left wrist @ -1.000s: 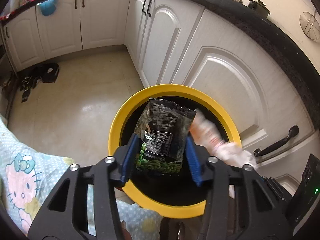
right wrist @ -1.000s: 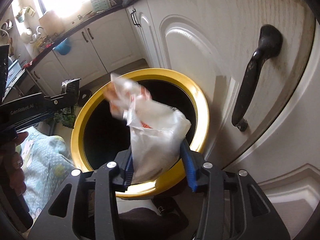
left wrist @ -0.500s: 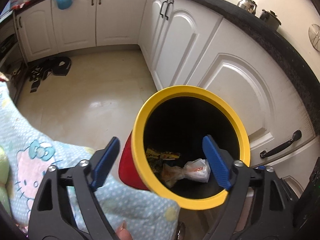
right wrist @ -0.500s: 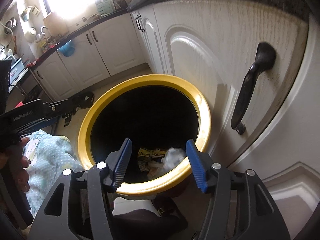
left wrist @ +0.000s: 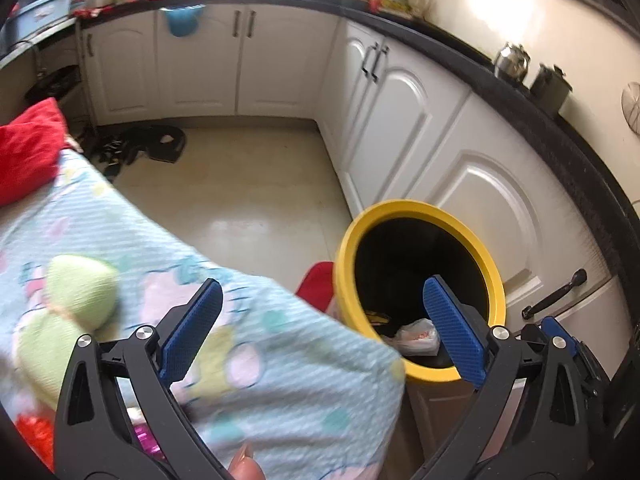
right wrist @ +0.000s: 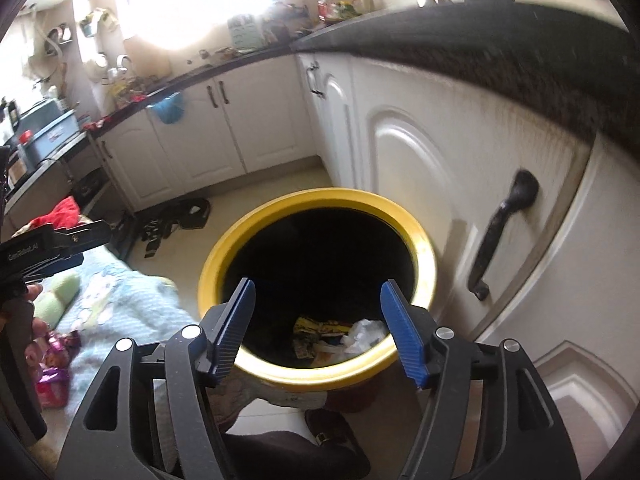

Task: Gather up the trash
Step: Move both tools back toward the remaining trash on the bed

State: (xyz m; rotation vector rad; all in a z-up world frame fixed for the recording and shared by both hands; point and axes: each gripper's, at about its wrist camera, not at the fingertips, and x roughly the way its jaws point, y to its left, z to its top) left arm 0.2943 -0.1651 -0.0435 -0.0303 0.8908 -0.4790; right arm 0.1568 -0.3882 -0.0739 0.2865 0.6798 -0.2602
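Running along behind both tools, the white kitchen cabinets (left wrist: pixel 404 120) under a black tabletop (left wrist: pixel 560 128) form the backdrop, with a pale tiled floor (left wrist: pixel 248 184) ahead of the left hand-held gripper. Beneath that left tool spreads a light blue cartoon-print blanket (left wrist: pixel 280 344), blurred, with a red cushion (left wrist: pixel 28 148) at its far left end.

The yellow-rimmed bin (right wrist: pixel 424 248) stands on the floor close against a cabinet door with a black handle (right wrist: pixel 500 232). It sits directly ahead of and below the right hand-held gripper (right wrist: pixel 316 328), whose blue pads frame the bin's dark mouth. From the left hand-held gripper (left wrist: pixel 320 324) the bin lies ahead and to the right, with that tool's right pad across its opening.

Both tools are empty. The left one's jaws are opening and stand very wide, nothing between them but blanket and bin far below. The right one's jaws are opening too, at a middling spread, holding nothing.

At the bottom of the bin, past the right tool's pads, lies the trash: a crumpled white plastic bag (right wrist: pixel 362 334) beside a yellow-and-black wrapper (right wrist: pixel 320 326). A pink packet (right wrist: pixel 50 380) lies on the blanket, well off to the right tool's left.
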